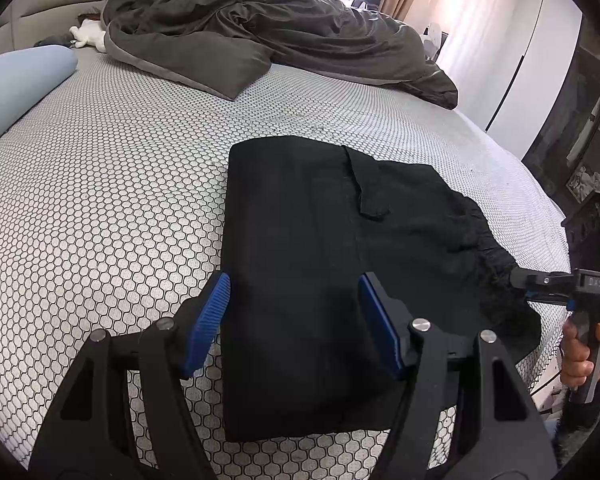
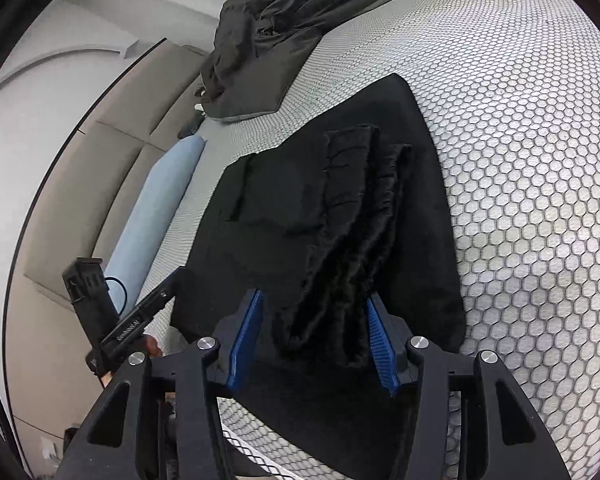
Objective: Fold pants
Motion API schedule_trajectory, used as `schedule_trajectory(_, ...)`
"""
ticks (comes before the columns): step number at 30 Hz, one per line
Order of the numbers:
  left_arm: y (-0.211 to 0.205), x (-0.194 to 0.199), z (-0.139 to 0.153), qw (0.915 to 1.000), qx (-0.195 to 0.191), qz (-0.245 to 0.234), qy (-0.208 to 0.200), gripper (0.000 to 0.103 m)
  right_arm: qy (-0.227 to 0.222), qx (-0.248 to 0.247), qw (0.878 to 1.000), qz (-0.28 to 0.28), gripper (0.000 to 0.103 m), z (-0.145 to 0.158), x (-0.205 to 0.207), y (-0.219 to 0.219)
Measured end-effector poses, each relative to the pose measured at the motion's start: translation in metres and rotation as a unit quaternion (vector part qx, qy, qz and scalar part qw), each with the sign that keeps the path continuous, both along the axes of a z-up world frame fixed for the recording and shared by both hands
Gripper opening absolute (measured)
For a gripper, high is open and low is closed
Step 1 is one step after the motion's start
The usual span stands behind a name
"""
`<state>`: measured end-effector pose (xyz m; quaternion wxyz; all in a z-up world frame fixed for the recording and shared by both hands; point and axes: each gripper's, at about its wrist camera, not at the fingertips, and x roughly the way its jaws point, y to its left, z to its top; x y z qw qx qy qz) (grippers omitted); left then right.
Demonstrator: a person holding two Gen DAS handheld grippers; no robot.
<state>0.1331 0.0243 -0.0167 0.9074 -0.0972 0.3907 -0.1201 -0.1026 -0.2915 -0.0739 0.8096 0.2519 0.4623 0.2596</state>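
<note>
In the left wrist view, the left gripper (image 1: pixel 294 320) has its two blue ribbed pads (image 1: pixel 210 320) wide apart. The folded black pants (image 1: pixel 300 260) lie between them, but the pads do not press the cloth; the left pad stands at the pants' left edge and the right pad is over the cloth. The pants lie on the bed (image 1: pixel 100 200), near its front edge, and their long side runs away from the camera toward the dark grey blanket (image 1: pixel 260 36). The gathered waistband spreads to the right, where the right gripper (image 1: pixel 540 280) reaches its edge, held by a hand (image 1: pixel 580 356). The bed cover has a white honeycomb pattern. A light blue pillow (image 1: pixel 20 84) lies at the left.

In the right wrist view, the right gripper (image 2: pixel 314 336) is half open. The bunched, wrinkled waistband (image 2: pixel 352 220) hangs between its pads, and the right pad seems to touch it; a firm grip I cannot tell. The left gripper (image 2: pixel 156 304) stands at the pants' left edge.
</note>
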Motion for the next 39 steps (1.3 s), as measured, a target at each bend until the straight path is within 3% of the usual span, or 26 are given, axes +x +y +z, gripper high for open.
schedule_trajectory(1,0.000,0.000,0.000,1.0000,0.000,0.000,0.000,0.064,0.007,0.002,1.000,0.000,0.051,-0.004,0.003,-0.002)
schedule_trajectory(5,0.003,0.000,0.002,1.0000,-0.003,0.003,-0.002,0.064,0.009,-0.005,1.000,-0.002,0.026,-0.010,0.007,-0.002)
schedule_trajectory(10,0.019,-0.002,0.012,0.9993,-0.020,0.028,-0.014,0.064,-0.043,0.018,0.999,0.010,0.019,0.023,-0.017,-0.002)
schedule_trajectory(14,0.029,-0.002,0.014,0.9987,-0.026,0.041,-0.015,0.064,-0.034,0.027,0.999,0.012,0.019,0.027,-0.044,-0.013)
schedule_trajectory(18,0.029,0.000,0.010,0.9992,-0.016,0.036,-0.008,0.064,0.014,-0.021,1.000,0.005,0.020,-0.006,-0.046,-0.020)
schedule_trajectory(20,0.027,0.001,0.008,0.9993,-0.013,0.036,-0.003,0.064,0.026,-0.019,0.999,0.012,0.021,-0.016,-0.044,-0.022)
schedule_trajectory(23,0.025,-0.001,0.009,0.9993,-0.013,0.035,-0.008,0.064,0.006,-0.024,1.000,0.011,0.032,-0.006,-0.050,-0.029)
schedule_trajectory(28,0.009,0.001,0.004,0.9997,0.022,0.008,-0.001,0.064,-0.097,-0.067,0.993,-0.021,0.033,0.036,-0.065,-0.024)
schedule_trajectory(30,0.002,0.005,-0.008,0.9994,0.022,-0.009,0.025,0.064,-0.108,-0.089,0.989,-0.038,0.033,0.040,-0.063,-0.019)
schedule_trajectory(32,0.002,0.009,-0.019,0.9986,0.003,-0.013,0.050,0.064,-0.087,-0.087,0.991,-0.050,0.038,0.034,-0.054,-0.021)
schedule_trajectory(35,0.000,0.009,-0.026,0.9955,-0.036,-0.026,0.083,0.063,-0.027,-0.043,0.995,-0.082,0.044,0.013,-0.038,-0.038)
schedule_trajectory(39,-0.010,0.001,-0.025,0.9951,-0.028,-0.041,0.086,0.060,0.011,0.010,0.996,-0.093,0.042,-0.007,-0.023,-0.051)
